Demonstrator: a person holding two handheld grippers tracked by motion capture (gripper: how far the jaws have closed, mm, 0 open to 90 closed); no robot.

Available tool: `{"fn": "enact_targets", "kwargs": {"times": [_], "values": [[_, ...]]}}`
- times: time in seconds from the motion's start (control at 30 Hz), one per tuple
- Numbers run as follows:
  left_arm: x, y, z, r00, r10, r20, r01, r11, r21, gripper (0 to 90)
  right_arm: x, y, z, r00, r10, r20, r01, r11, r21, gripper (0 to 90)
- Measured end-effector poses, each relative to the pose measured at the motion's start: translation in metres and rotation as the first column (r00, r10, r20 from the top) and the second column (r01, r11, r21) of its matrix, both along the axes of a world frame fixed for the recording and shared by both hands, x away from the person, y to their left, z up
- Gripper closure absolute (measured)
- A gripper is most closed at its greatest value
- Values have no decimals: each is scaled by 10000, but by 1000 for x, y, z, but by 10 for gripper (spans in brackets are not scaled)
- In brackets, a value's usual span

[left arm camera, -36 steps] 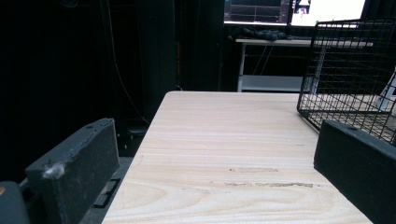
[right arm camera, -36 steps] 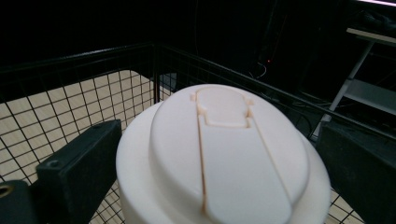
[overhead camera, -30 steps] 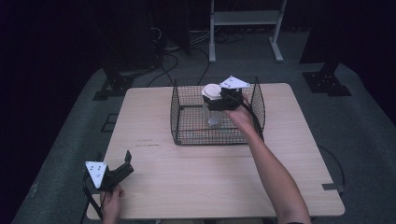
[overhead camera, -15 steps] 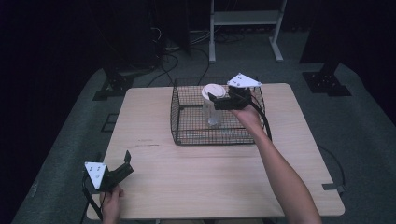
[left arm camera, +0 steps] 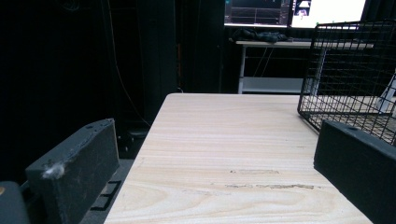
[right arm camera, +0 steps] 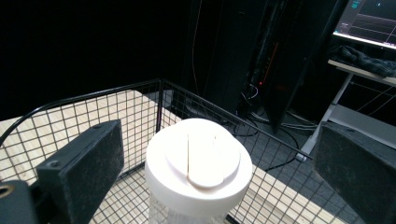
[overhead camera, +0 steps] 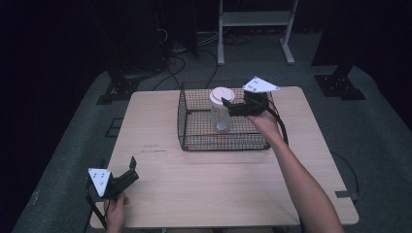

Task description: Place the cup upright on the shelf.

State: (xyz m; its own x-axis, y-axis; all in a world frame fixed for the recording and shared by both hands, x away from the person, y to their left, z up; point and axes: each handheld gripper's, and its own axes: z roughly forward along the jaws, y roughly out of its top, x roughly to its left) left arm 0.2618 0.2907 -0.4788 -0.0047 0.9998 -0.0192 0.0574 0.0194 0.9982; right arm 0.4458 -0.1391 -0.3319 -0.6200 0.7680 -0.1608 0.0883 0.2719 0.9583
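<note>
Your right gripper (overhead camera: 228,108) is up over the wire basket (overhead camera: 194,127), jaws spread wide with the white lid (overhead camera: 221,95) of the jar (overhead camera: 222,118) sitting between them, not pinched. In the right gripper view there's a gap on both sides of the lid (right arm camera: 198,161), so nothing's touching yet as far as I can see. The jar stands upright inside the basket, roughly mid-table toward 12 o'clock. Your left gripper (overhead camera: 130,170) is parked down at about 7 o'clock on the table (overhead camera: 160,194), well apart from the basket, jaws spread too and holding nothing. From the left gripper view the basket (left arm camera: 348,70) shows off at 2 o'clock.
</note>
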Motion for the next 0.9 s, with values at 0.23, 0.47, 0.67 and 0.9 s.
{"fn": "enact_targets", "kwargs": {"times": [0.23, 0.47, 0.67, 0.9], "values": [[0, 0, 0, 10000, -11, -10, 11, 10000, 1, 0, -8, -8, 0, 10000, 6, 78, -7, 9998, 179, 16], [0, 0, 0, 10000, -17, -3, 17, 10000, -26, 0, -16, -15, 0, 10000, 41, 43, -42, 9999, 155, 16], [0, 1, 0, 10000, -30, 17, 30, 10000, -74, 0, -21, -19, -1, 10000, 41, -3, -41, 10000, -28, 16], [0, 1, 0, 10000, -9, 8, 9, 10000, -33, 0, -28, -27, -3, 10000, 10, 1, -10, 10000, -49, 16]]}}
